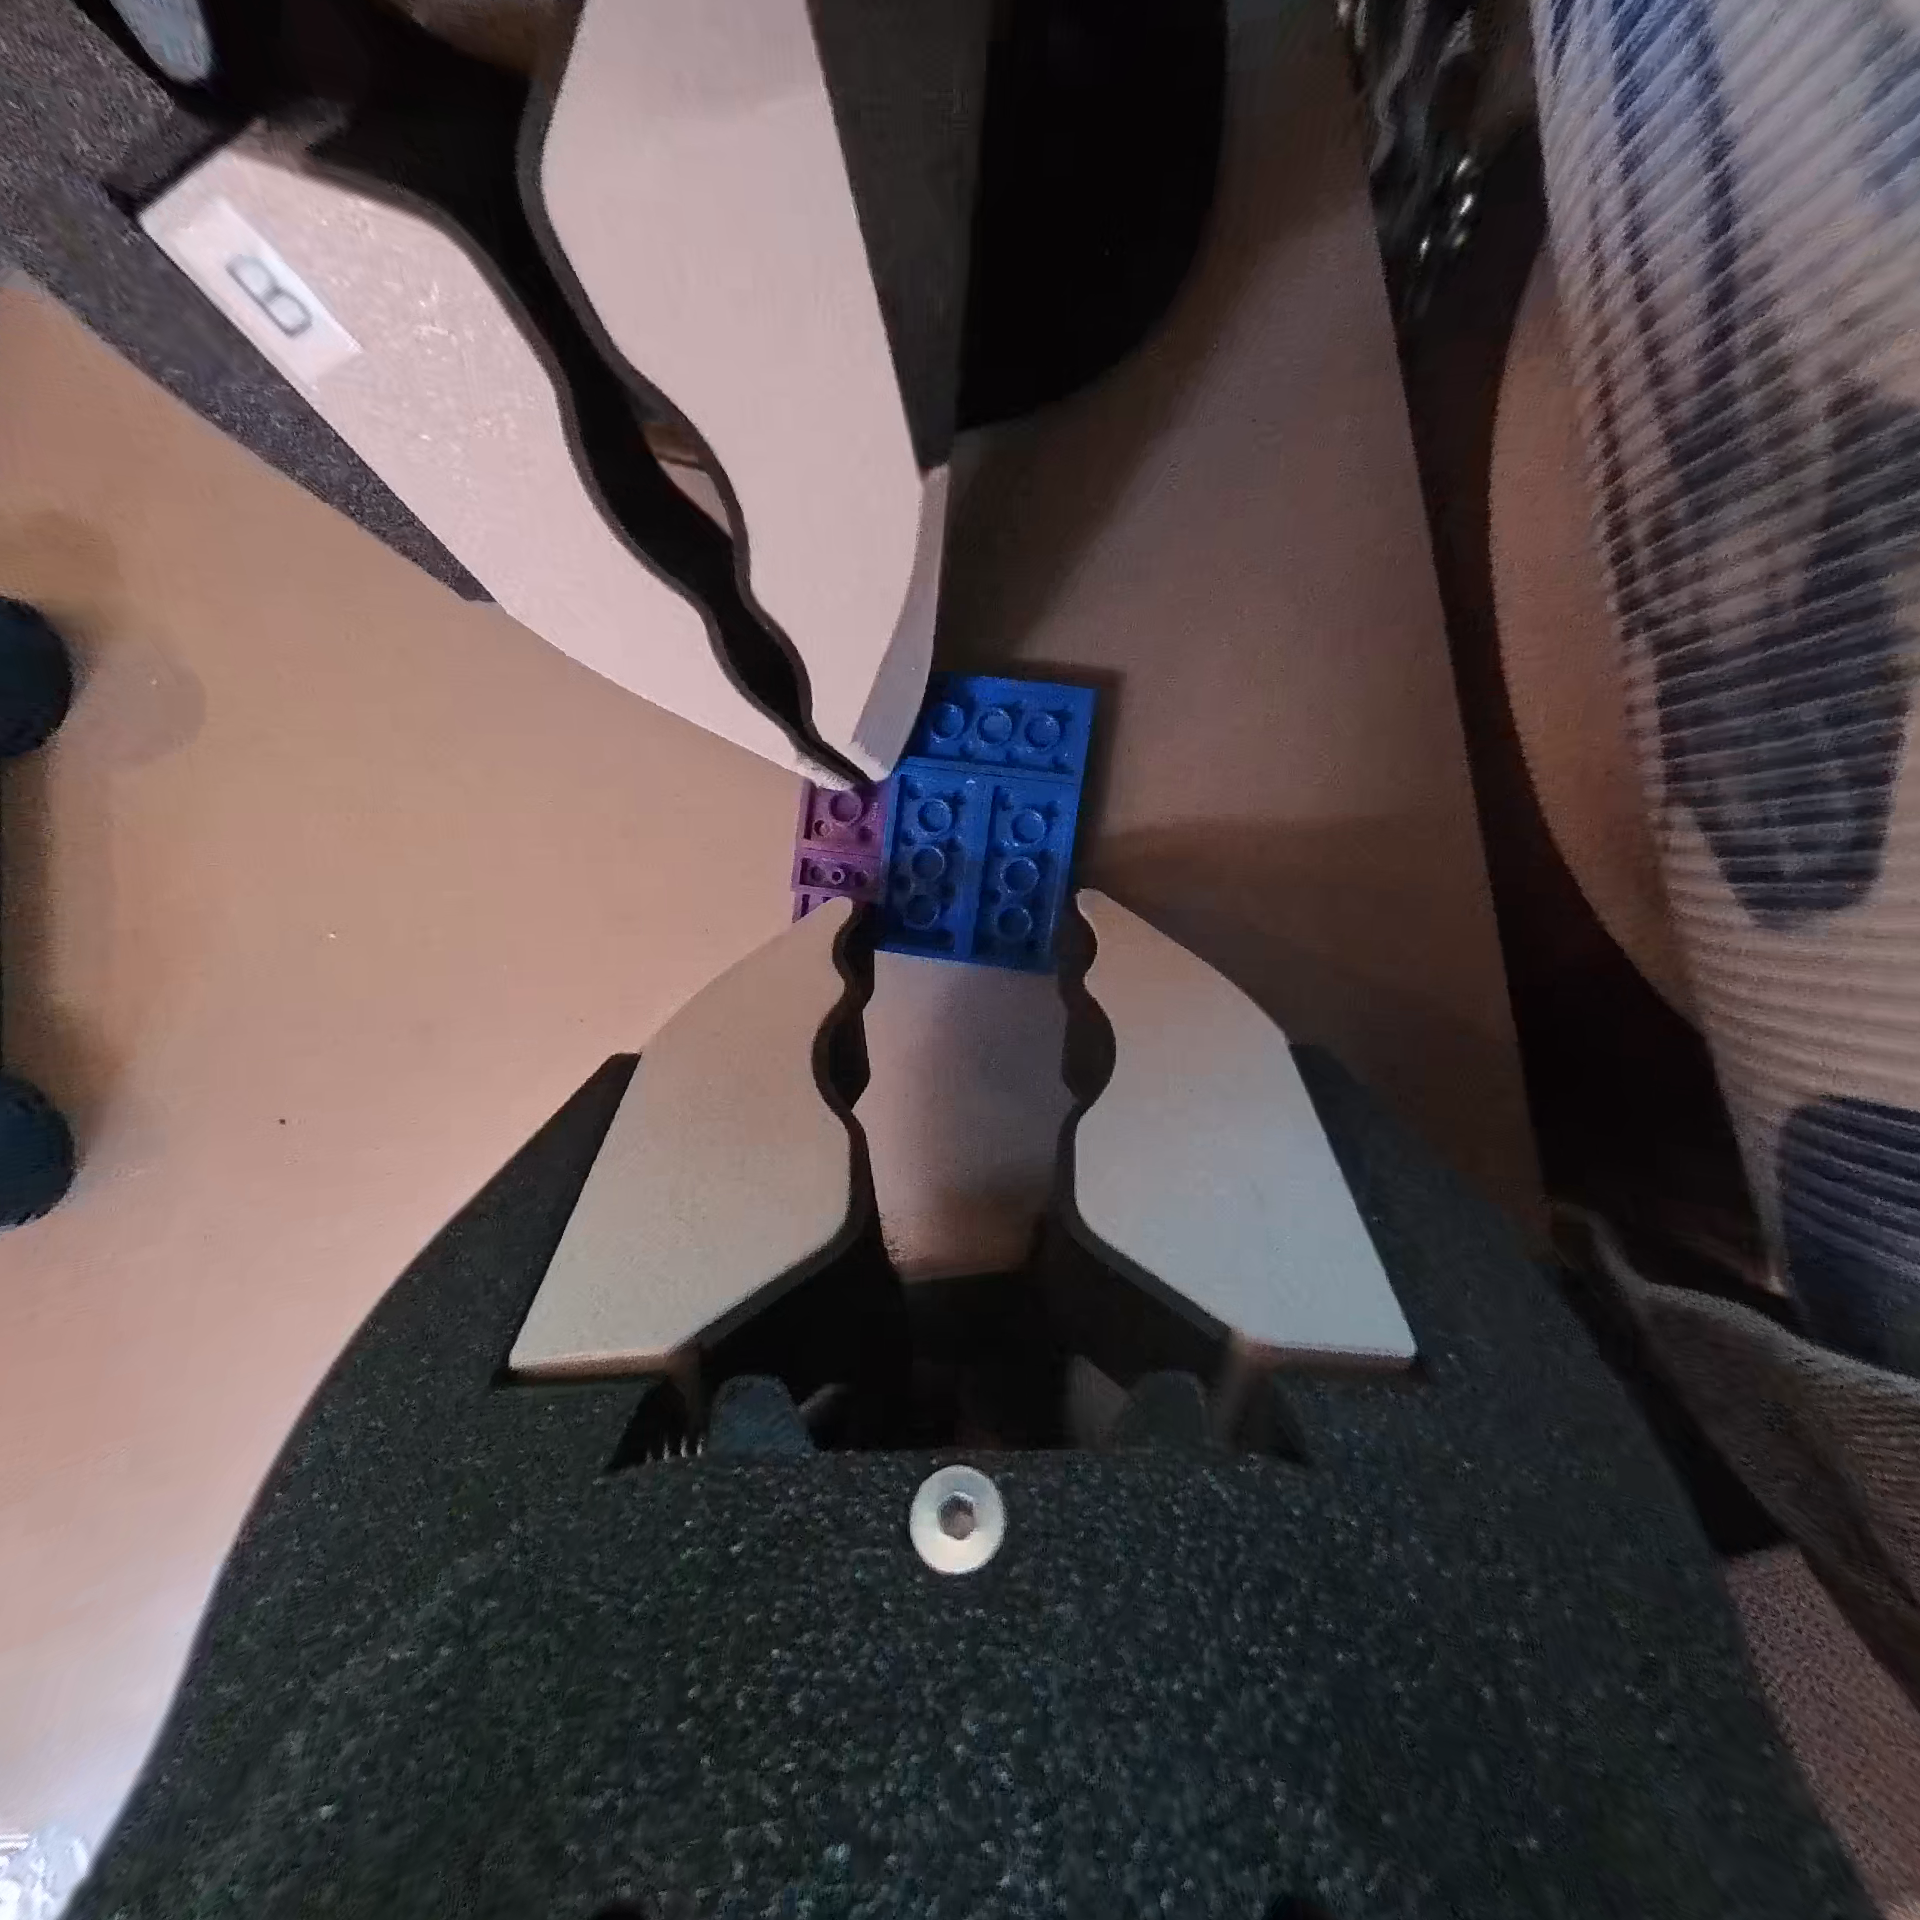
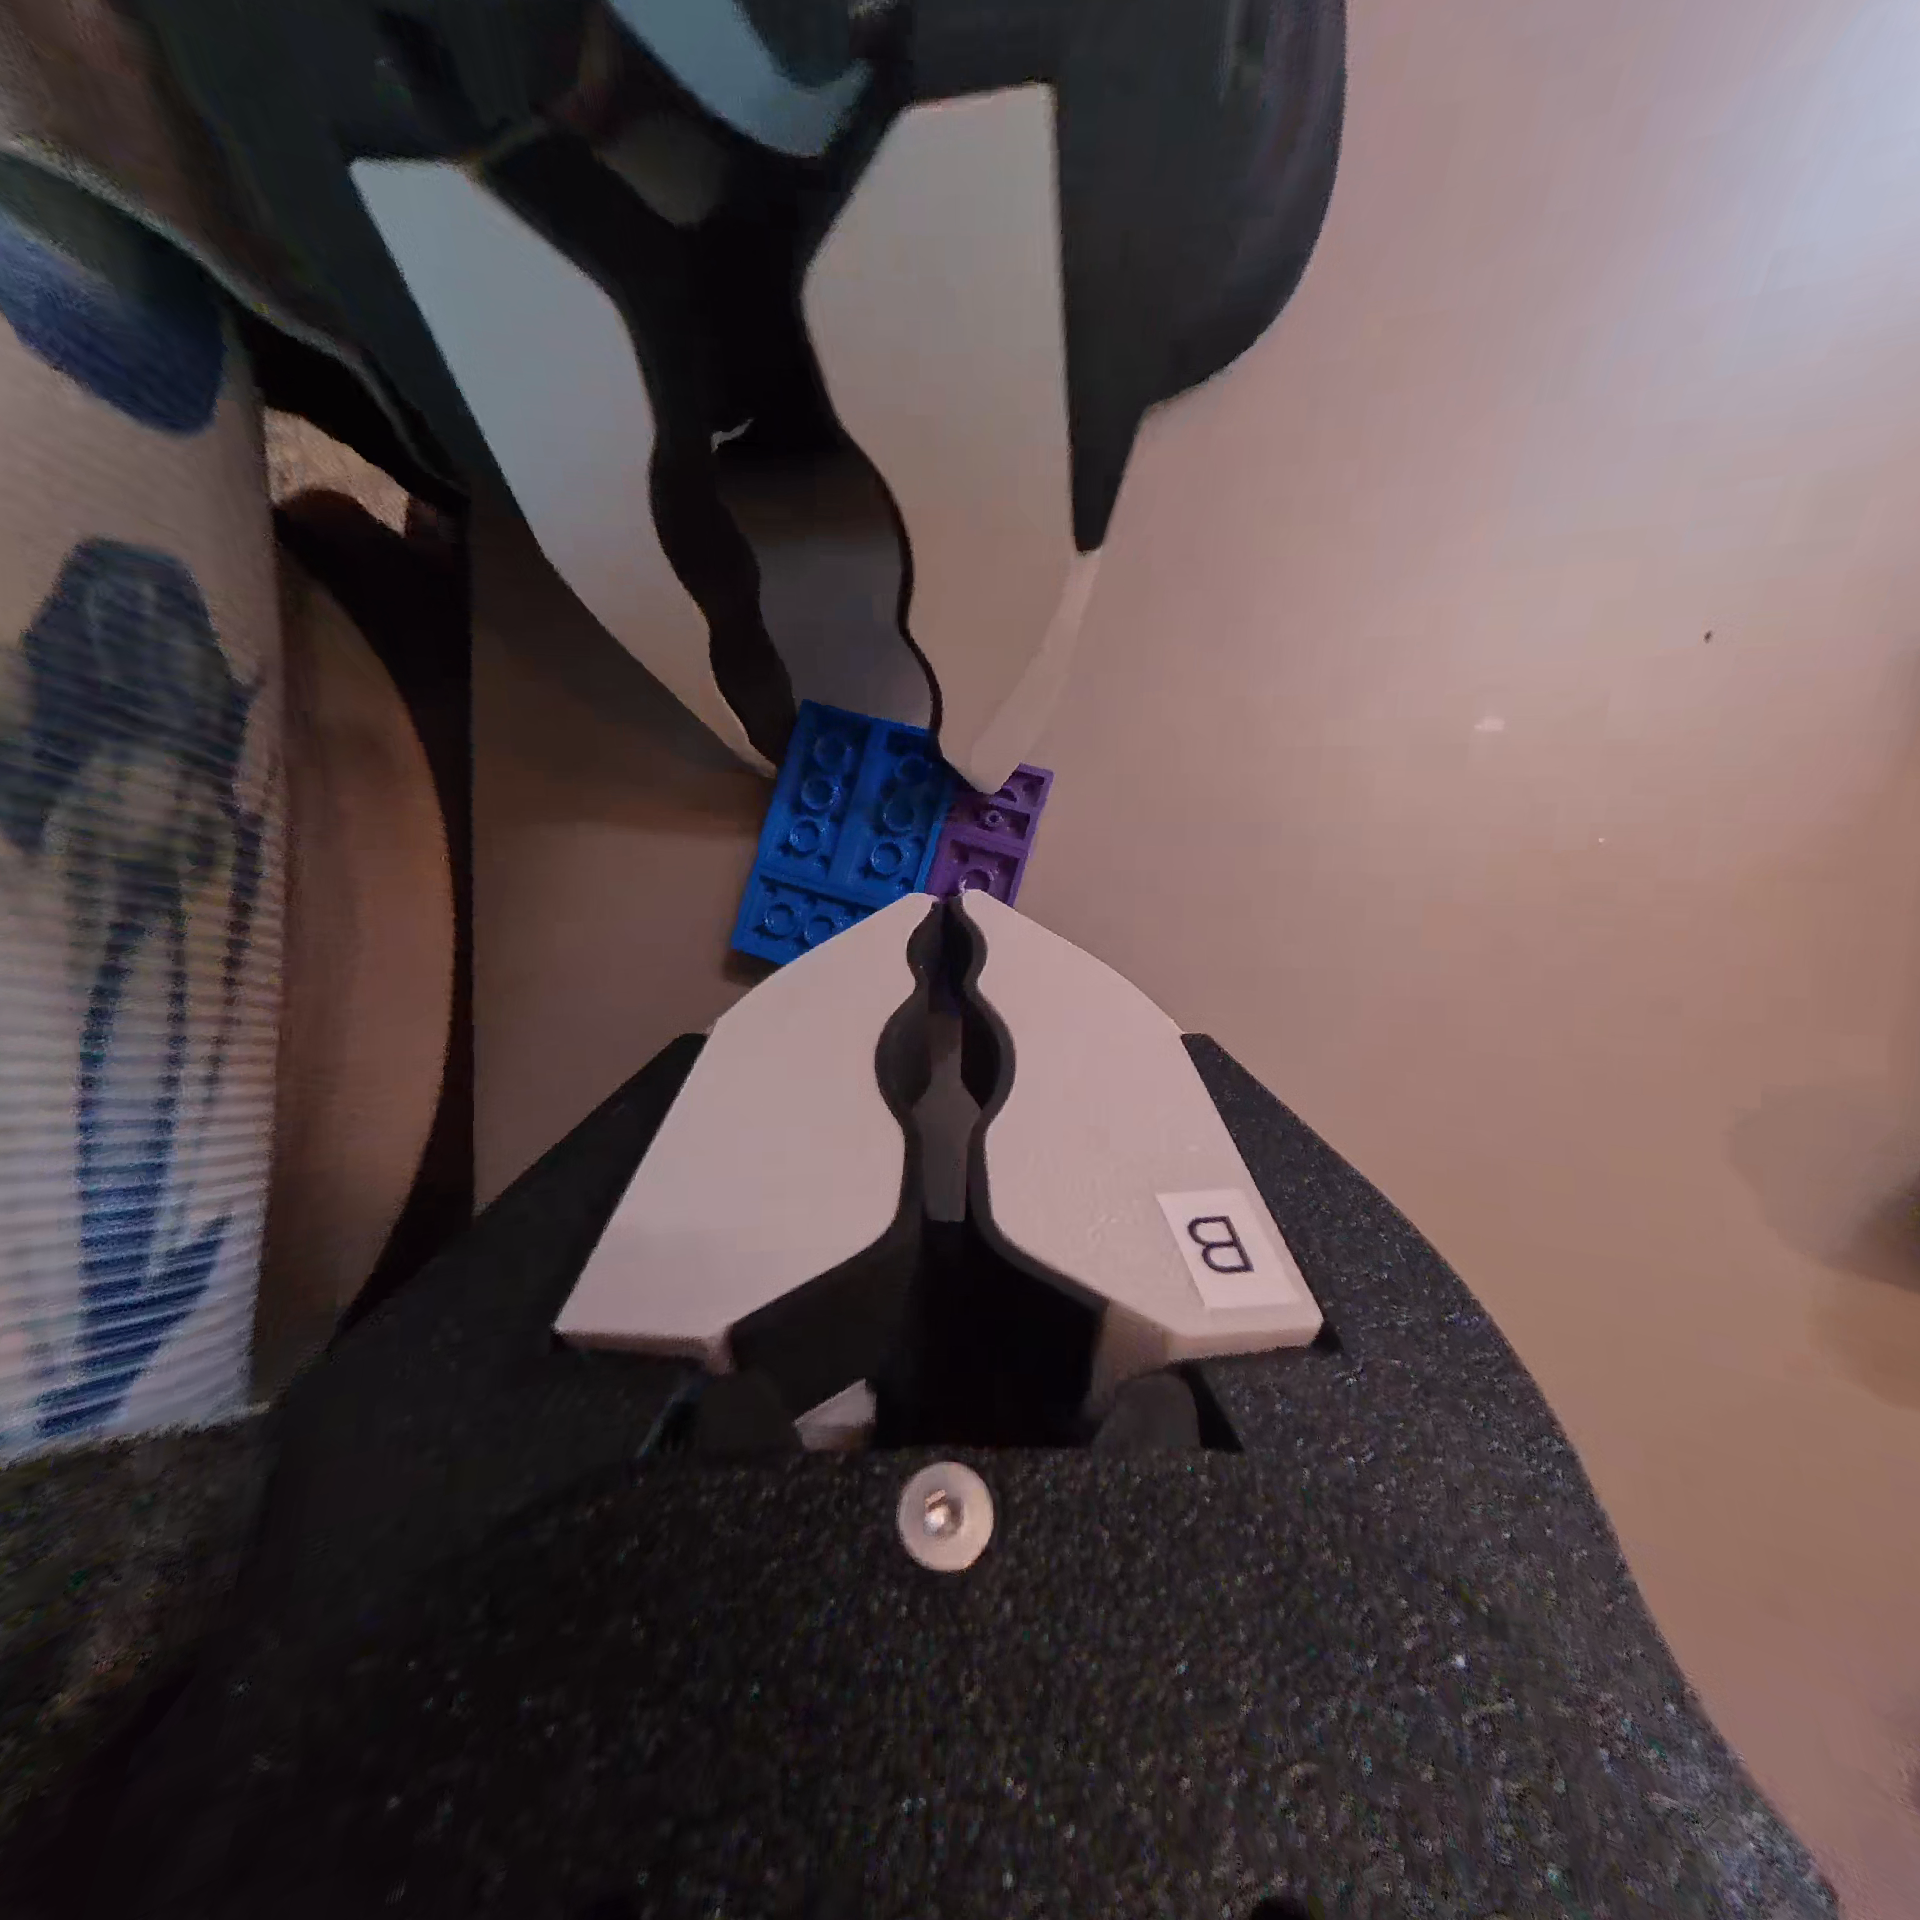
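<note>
A flat cluster of blue bricks point(image 1: 987, 831) joined to smaller purple bricks point(image 1: 840, 831) lies with its hollow undersides facing the cameras. My left gripper point(image 1: 966, 914) has its fingertips against the two sides of the blue cluster's near end. My right gripper point(image 1: 857, 771) comes in from the far side, closed at the purple bricks' edge. In the right wrist view my right gripper point(image 2: 948, 906) is pinched shut where the purple bricks point(image 2: 987, 842) meet the blue bricks point(image 2: 842, 831). The left gripper point(image 2: 878, 764) straddles the far end there.
A tan tabletop point(image 1: 312, 935) lies behind the bricks and also shows in the right wrist view point(image 2: 1455, 727). A person's white and blue patterned clothing point(image 1: 1714, 623) is close on one side, seen too in the right wrist view point(image 2: 125, 831). Dark objects point(image 1: 21, 675) sit at the left edge.
</note>
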A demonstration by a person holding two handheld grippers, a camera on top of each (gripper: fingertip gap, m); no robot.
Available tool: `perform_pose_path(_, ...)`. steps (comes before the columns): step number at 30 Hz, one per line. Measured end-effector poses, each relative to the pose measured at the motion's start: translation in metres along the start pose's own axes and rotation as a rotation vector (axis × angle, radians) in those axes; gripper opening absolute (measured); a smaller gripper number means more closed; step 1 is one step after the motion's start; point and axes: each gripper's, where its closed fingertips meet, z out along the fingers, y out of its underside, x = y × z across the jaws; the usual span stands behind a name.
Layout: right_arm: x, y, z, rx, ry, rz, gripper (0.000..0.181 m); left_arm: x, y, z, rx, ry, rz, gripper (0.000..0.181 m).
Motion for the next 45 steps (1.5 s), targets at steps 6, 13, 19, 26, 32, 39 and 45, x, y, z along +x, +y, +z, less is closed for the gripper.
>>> perform_pose_path(6, 0.000, 0.001, -0.001, -0.032, 0.116, 0.001, 0.000, 0.000, -0.004, -0.001, 0.061, -0.092, -0.011, 0.033)
perform_pose_path(13, 0.002, 0.000, -0.002, -0.035, 0.248, 0.066, 0.000, 0.002, -0.010, -0.001, 0.171, -0.169, -0.085, 0.032)
perform_pose_path(19, 0.004, 0.000, -0.004, -0.023, 0.298, 0.111, 0.000, 0.003, -0.015, -0.002, 0.220, -0.183, -0.089, 0.032)
perform_pose_path(26, 0.007, -0.001, -0.004, -0.003, 0.346, 0.145, 0.000, 0.004, -0.015, -0.008, 0.230, -0.201, -0.075, 0.004)
perform_pose_path(32, 0.002, -0.002, -0.004, 0.046, 0.277, 0.202, 0.000, 0.004, 0.000, -0.016, 0.243, -0.141, -0.260, 0.036)
perform_pose_path(39, -0.020, -0.022, -0.035, 0.189, 0.170, 0.081, 0.000, 0.005, -0.004, -0.018, 0.251, -0.155, -0.272, 0.034)
perform_pose_path(45, -0.028, -0.005, -0.020, 0.087, 0.101, -0.039, 0.051, -0.012, -0.008, -0.025, 0.303, -0.209, -0.224, 0.008)
